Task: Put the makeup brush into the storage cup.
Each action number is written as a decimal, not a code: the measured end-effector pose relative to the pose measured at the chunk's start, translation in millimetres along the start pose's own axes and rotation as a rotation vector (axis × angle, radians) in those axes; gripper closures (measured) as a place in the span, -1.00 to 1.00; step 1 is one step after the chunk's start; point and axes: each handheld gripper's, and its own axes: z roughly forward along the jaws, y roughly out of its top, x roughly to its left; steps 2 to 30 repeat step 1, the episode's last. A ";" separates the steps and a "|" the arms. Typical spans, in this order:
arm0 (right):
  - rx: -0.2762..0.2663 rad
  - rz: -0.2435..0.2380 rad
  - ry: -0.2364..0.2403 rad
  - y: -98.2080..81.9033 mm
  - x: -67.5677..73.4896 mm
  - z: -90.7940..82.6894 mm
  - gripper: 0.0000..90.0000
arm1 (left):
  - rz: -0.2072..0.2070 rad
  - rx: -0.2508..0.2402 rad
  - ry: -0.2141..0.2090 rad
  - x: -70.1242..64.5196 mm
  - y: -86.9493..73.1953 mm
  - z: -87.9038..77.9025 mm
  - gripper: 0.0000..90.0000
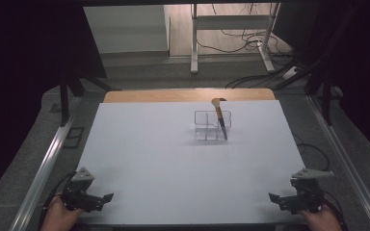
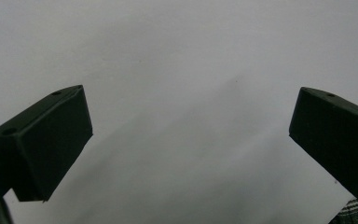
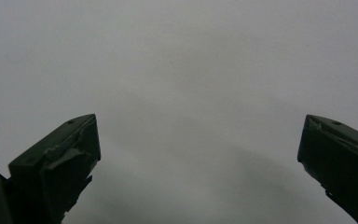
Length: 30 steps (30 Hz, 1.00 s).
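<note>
White sheeting covers the counter (image 1: 164, 159), with a strip of bare wood at its far edge and dim floor, cables and a desk frame beyond. At the near corners the person's two hands rest low: the left claw (image 1: 107, 198) sits at the near left edge, the right claw (image 1: 273, 197) at the near right edge, their tips turned inward toward each other. In each gripper view the two black jaws stand wide apart over plain white surface, with nothing between them and nothing touched, so both claws are open and empty.

Well away from them, toward the far middle of the counter, a clear divided tray (image 1: 207, 126) stands on the sheet. A knife (image 1: 219, 118) with a wooden handle leans in its right-hand part, dark blade down and curved handle end up, tilted toward the left.

Judging by this, the work stands at rest, either not begun or just finished. Any next move on the knife calls for a long reach forward to the tray, most easily by the right claw.
</note>
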 end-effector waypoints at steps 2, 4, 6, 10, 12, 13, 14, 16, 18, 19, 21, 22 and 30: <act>0.003 0.000 0.001 -0.2 -0.1 0.3 -1.00 | 0.001 0.001 0.000 -0.1 0.3 0.1 -1.00; 0.003 0.000 0.001 -0.2 -0.1 0.3 -1.00 | 0.001 0.001 0.000 -0.1 0.3 0.1 -1.00; 0.003 0.000 0.001 -0.2 -0.1 0.3 -1.00 | 0.001 0.001 0.000 -0.1 0.3 0.1 -1.00; 0.003 0.000 0.001 -0.2 -0.1 0.3 -1.00 | 0.001 0.001 0.000 -0.1 0.3 0.1 -1.00; 0.003 0.000 0.001 -0.2 -0.1 0.3 -1.00 | 0.001 0.001 0.000 -0.1 0.3 0.1 -1.00; 0.003 0.000 0.001 -0.2 -0.1 0.3 -1.00 | 0.001 0.001 0.000 -0.1 0.3 0.1 -1.00; 0.003 0.000 0.001 -0.2 -0.1 0.3 -1.00 | 0.001 0.001 0.000 -0.1 0.3 0.1 -1.00; 0.003 0.000 0.001 -0.2 -0.1 0.3 -1.00 | 0.001 0.001 0.000 -0.1 0.3 0.1 -1.00; 0.003 0.000 0.001 -0.2 -0.1 0.3 -1.00 | 0.001 0.001 0.000 -0.1 0.3 0.1 -1.00; 0.003 0.000 0.001 -0.2 -0.1 0.3 -1.00 | 0.001 0.001 0.000 -0.1 0.3 0.1 -1.00; 0.003 0.000 0.001 -0.2 -0.1 0.3 -1.00 | 0.001 0.001 0.000 -0.1 0.3 0.1 -1.00; 0.003 0.000 0.001 -0.2 -0.1 0.3 -1.00 | 0.001 0.001 0.000 -0.1 0.3 0.1 -1.00; 0.003 0.000 0.001 -0.2 -0.1 0.3 -1.00 | 0.001 0.001 0.000 -0.1 0.3 0.1 -1.00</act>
